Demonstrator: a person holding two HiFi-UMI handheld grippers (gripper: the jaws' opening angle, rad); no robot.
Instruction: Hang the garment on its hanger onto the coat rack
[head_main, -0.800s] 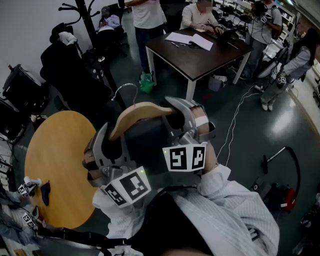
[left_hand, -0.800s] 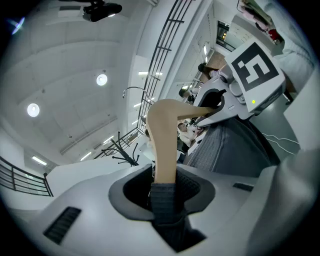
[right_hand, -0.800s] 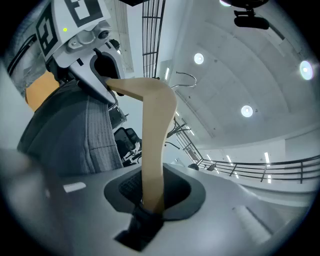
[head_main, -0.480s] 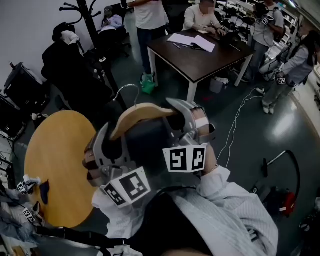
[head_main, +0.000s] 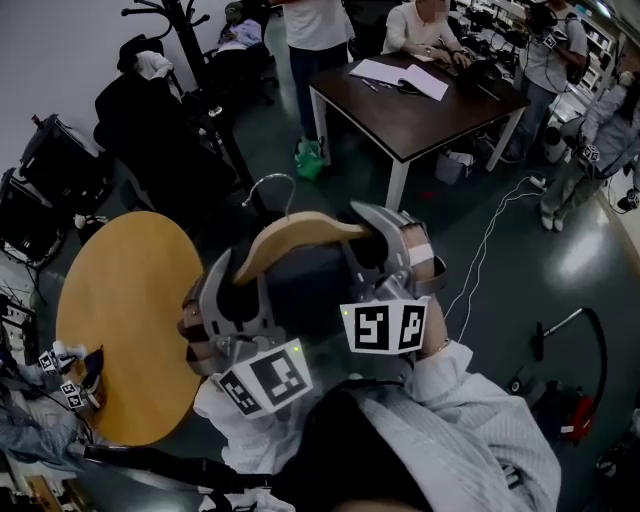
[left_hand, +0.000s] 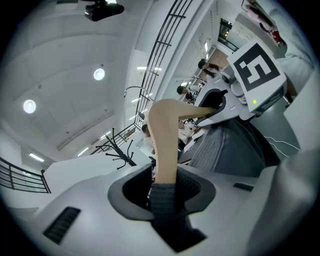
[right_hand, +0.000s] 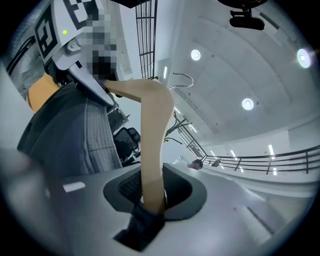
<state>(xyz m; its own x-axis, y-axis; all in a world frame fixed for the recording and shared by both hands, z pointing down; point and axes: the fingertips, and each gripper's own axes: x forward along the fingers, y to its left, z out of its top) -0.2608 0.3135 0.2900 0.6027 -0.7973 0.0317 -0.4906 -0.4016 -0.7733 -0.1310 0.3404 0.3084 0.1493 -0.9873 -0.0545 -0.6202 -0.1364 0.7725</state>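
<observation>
In the head view the wooden hanger (head_main: 296, 231) with the dark garment (head_main: 305, 285) draped over it is carried in the air just past the round table's (head_main: 120, 300) right edge, well apart from the coat rack (head_main: 200, 50). The left gripper (head_main: 238, 275) and right gripper (head_main: 368, 238) each take one end, probably to keep the wire hook (head_main: 272, 178) upright and free. In the left gripper view the jaws are closed partway, pads pressing the hanger's arm and a fold of cloth. The right gripper view shows the same clamp on the other arm, cloth seemingly pinched too.
</observation>
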